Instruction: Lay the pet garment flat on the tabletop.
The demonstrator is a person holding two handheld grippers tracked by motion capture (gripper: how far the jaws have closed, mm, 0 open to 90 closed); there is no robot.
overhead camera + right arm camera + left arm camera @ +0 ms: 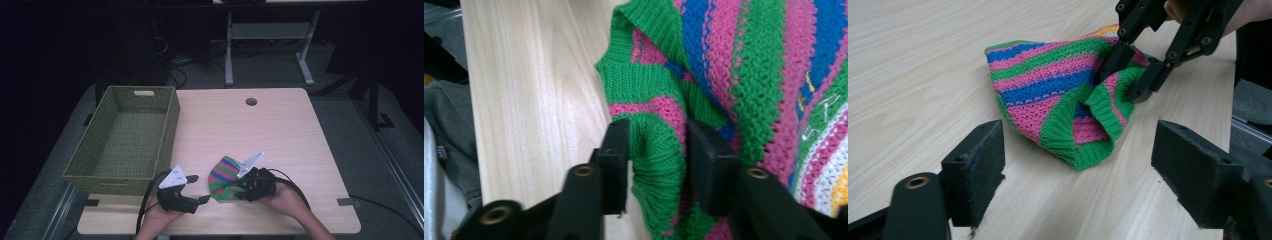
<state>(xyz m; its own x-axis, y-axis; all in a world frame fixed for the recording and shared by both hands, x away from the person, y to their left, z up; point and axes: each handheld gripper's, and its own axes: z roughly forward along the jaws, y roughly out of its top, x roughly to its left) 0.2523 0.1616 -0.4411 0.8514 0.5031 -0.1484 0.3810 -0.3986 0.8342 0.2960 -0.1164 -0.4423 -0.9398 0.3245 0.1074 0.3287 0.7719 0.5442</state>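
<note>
The striped knit hat (pixel 224 178) lies on the wooden table (pixel 280 135), near its front edge and to the right of the woven basket (pixel 125 137), well apart from it. Its bands run green, pink and blue; the green ribbed cuff (pixel 1083 142) faces your left gripper.

Your right gripper (pixel 243 186) sits at the right side of the hat. In the right gripper view its two black jaws stand on either side of a fold of the green cuff (pixel 656 150), with the fabric bunched between the pads (pixel 704 160). The pads press on the cuff from both sides, so this gripper is clamped on the hat. The left gripper view shows the same hold from the other side: the right gripper (pixel 1130 77) has its fingertips set into the raised rim of the cuff.

Your left gripper (pixel 200 189) rests just left of the hat, between the hat and the front corner of the basket. Its jaws stand wide apart with nothing between them. In the left gripper view the hat lies ahead of the pads (pixel 975 165), apart from them.
</note>
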